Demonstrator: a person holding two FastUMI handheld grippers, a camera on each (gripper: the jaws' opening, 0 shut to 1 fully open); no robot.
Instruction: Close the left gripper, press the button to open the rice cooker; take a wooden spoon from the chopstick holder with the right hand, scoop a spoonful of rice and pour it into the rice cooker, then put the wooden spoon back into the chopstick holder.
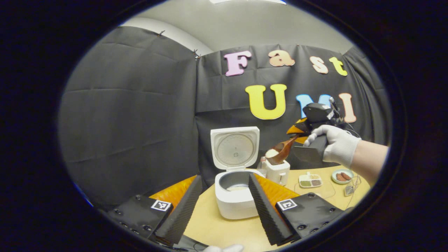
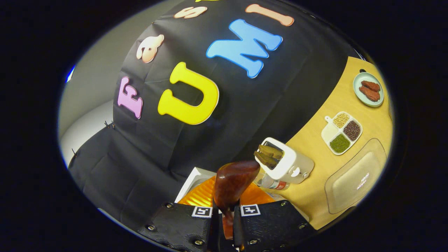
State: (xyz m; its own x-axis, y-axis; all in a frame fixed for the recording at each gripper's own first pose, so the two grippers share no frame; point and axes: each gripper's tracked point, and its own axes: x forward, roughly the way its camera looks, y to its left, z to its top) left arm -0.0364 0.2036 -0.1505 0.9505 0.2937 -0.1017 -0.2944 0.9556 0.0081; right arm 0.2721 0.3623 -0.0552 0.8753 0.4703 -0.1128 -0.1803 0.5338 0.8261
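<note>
The left tool (image 1: pixel 222 206) hangs wide open, holding nothing, in front of the open cooker (image 1: pixel 235 196) near the bench's (image 1: pixel 217 227) back edge. To its right, the right tool (image 2: pixel 222 218) clamps the spoon (image 1: pixel 281 151) handle, rice heaped in the bowl above the holder (image 1: pixel 278 171), apparently short of the pot. A tilt or jolt here would spill grains onto the bench.

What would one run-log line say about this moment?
rice cooker: lid open | right tool: shut on wooden spoon, rice loaded | left tool: open, idle | pour: not yet done
</note>
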